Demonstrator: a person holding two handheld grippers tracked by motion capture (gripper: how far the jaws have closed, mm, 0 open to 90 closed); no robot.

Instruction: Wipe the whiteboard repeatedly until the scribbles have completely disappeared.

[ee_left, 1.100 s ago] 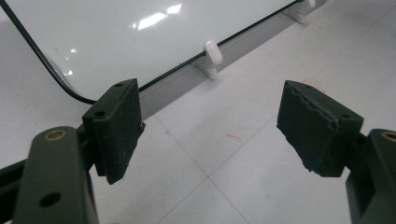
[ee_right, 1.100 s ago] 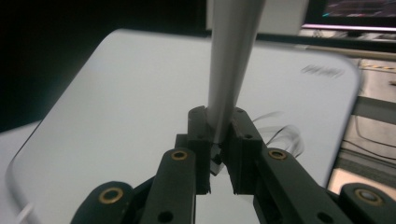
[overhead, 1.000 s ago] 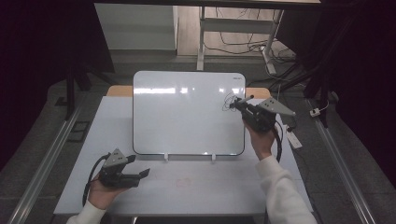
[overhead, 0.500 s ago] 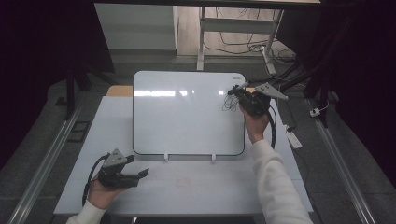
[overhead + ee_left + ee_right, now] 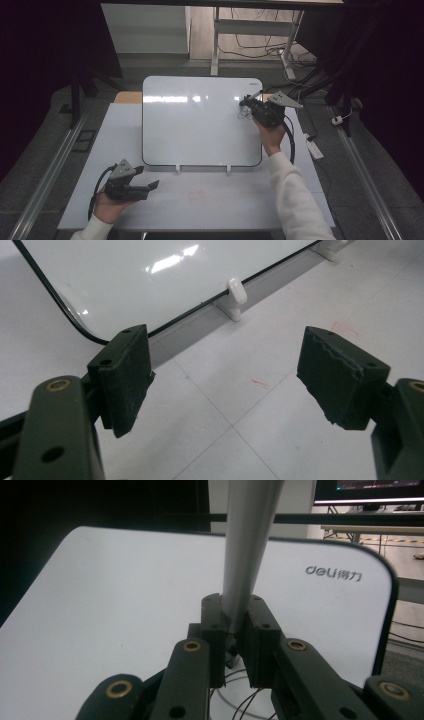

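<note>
Right tool (image 5: 248,102) is clamped on a grey marker (image 5: 248,545), its 2 jaws pressed against the barrel, with the tip end at the upper right part of the whiteboard (image 5: 200,125), beside some thin dark scribbled lines (image 5: 243,114). Propped on 2 small white feet near the middle of the desk (image 5: 210,195), the whiteboard bears a printed logo (image 5: 334,572) in 1 corner. Left tool (image 5: 147,187) rests low on the desk's near left, jaws wide apart and holding nothing.
</note>
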